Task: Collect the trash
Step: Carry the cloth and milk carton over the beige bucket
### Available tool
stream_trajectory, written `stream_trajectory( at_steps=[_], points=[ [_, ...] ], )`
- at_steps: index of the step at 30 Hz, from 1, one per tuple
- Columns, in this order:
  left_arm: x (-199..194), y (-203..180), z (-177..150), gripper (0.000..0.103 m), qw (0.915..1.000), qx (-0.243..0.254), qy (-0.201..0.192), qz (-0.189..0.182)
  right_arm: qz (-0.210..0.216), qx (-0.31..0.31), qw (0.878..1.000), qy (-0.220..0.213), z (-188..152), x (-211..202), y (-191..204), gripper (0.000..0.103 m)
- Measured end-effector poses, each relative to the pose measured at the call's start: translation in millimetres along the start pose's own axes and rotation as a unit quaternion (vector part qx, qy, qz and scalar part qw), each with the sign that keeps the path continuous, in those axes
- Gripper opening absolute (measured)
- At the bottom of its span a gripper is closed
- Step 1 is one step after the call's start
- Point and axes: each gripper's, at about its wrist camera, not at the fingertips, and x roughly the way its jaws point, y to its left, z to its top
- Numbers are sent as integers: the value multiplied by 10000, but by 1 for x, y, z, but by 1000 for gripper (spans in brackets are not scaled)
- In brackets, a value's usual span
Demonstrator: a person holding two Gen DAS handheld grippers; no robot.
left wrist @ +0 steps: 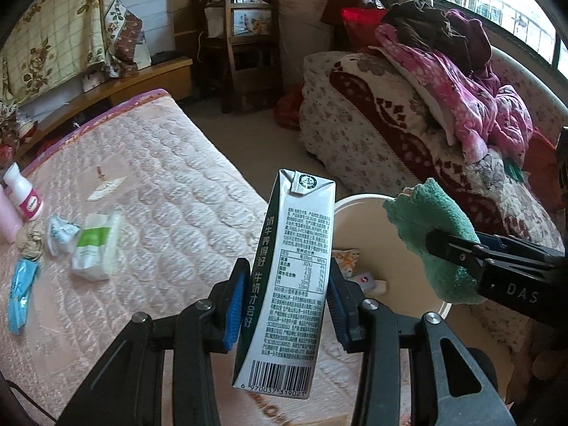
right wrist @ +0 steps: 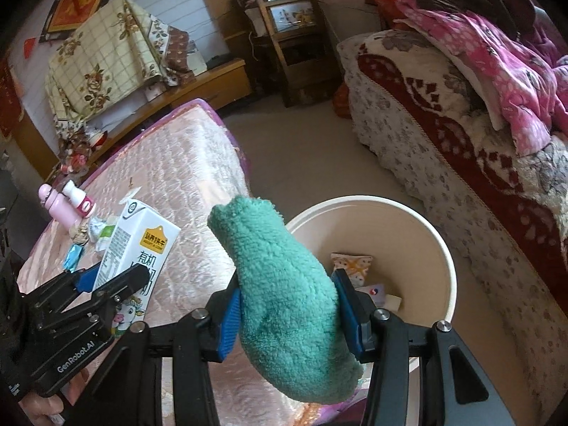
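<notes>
My left gripper is shut on a tall white and green milk carton, held upright above the edge of the pink quilted bed. From the right wrist view the same carton shows at the left, clamped in the left gripper. A folded teal fleece cloth sits between the blue pads of my right gripper, which is shut on it. That cloth also appears at the right of the left wrist view. A cream bin stands on the floor just beyond both grippers, with a few wrappers inside.
On the bed lie a tissue pack, a crumpled wrapper, a blue wrapper, a small white bottle and a pink bottle. A sofa piled with clothes stands right of the bin. A wooden chair stands at the back.
</notes>
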Motion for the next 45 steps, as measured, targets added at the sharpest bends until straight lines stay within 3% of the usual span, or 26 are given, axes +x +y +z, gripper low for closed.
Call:
stream_trajectory(
  at_steps=[15, 45],
  points=[
    [15, -23, 0, 44, 9998, 140, 110, -135, -85, 227, 9997, 38, -1, 5, -18, 51],
    [42, -28, 1, 44, 9992, 126, 309, -220, -231, 534, 9982, 137, -6, 13, -43, 52]
  ],
)
